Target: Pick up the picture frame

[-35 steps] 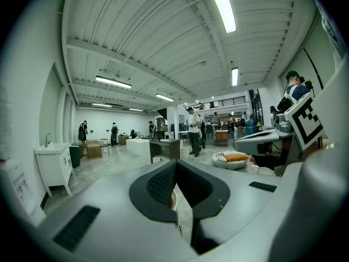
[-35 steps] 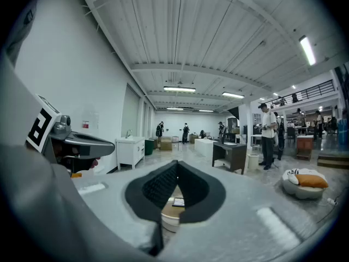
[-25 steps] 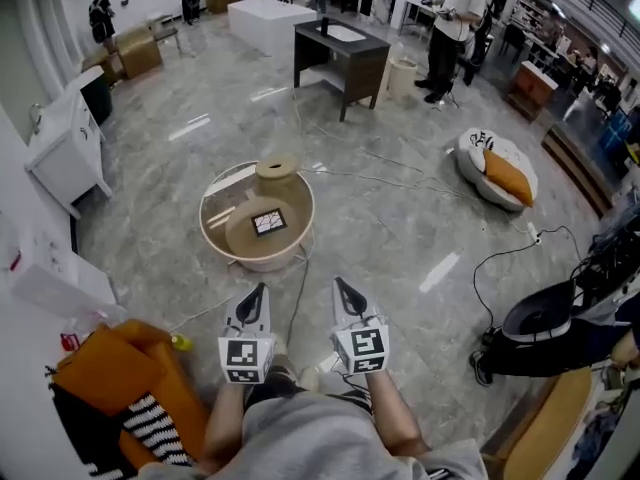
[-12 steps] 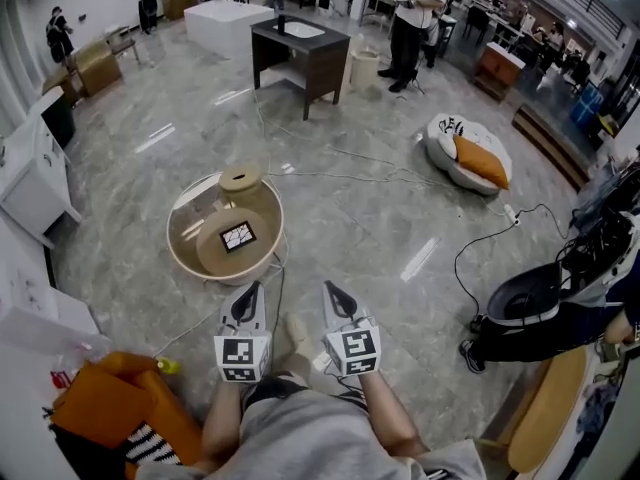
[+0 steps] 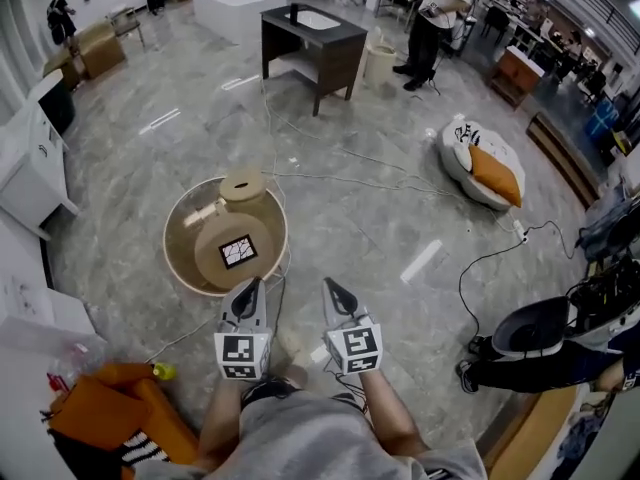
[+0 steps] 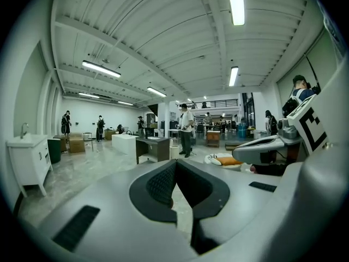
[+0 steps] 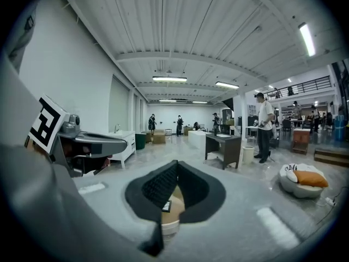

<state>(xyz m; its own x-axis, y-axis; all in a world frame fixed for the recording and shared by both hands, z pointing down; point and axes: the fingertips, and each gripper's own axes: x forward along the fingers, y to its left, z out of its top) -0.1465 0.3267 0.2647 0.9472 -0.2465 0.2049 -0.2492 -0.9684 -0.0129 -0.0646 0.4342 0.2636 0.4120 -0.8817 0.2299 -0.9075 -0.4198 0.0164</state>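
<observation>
The picture frame (image 5: 237, 251) is small and dark-rimmed, with a white cracked-line print. It lies flat on a round wooden disc inside the round glass-topped table (image 5: 178, 268) on the floor. Both grippers hover just short of the table's near rim. My left gripper (image 5: 250, 290) is shut and empty, its tip near the rim. My right gripper (image 5: 330, 288) is shut and empty too, to the right of the table. In the right gripper view the picture frame (image 7: 166, 206) shows below the closed jaws of the right gripper (image 7: 175, 164). The left gripper view shows the left gripper (image 6: 175, 162) closed, over bare floor.
A tan drum-shaped block (image 5: 241, 185) stands at the table's far side. Cables (image 5: 400, 183) cross the floor. A dark desk (image 5: 312, 43), a white cabinet (image 5: 30, 158), an orange-cushioned pet bed (image 5: 485, 168) and orange cloth (image 5: 110, 408) surround the area. People stand far off.
Both grippers have travelled forward with the person, so the table and frame now lie closer in front of the tips. The jaws stayed shut.
</observation>
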